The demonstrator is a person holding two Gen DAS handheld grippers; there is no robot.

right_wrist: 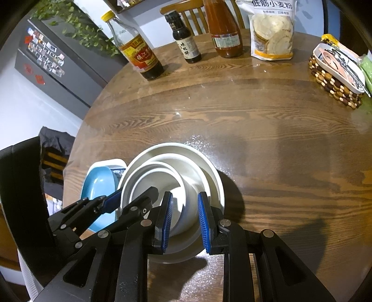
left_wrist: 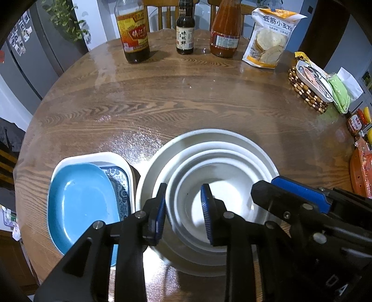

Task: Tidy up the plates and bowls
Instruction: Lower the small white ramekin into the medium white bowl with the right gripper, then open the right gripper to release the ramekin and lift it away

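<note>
Blue-padded fingers (left_wrist: 160,209) of my left gripper (left_wrist: 183,209) straddle near-left rim of nested white bowls (left_wrist: 209,167), pads not visibly pressing. My right gripper (right_wrist: 184,220) straddles right wall of inner bowl (right_wrist: 186,199); jaws slightly apart, contact cannot tell. Bowl stack sits on round wooden table (left_wrist: 162,104), near edge. Just left: blue plate (left_wrist: 79,199) inside white rectangular dish (left_wrist: 97,156). Far side: three sauce bottles (left_wrist: 184,34), flour bag (left_wrist: 269,39).

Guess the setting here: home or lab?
Likely a home kitchen or dining area: a round wooden table with condiment bottles, wooden chairs behind it, and a fridge covered in magnets.
</note>
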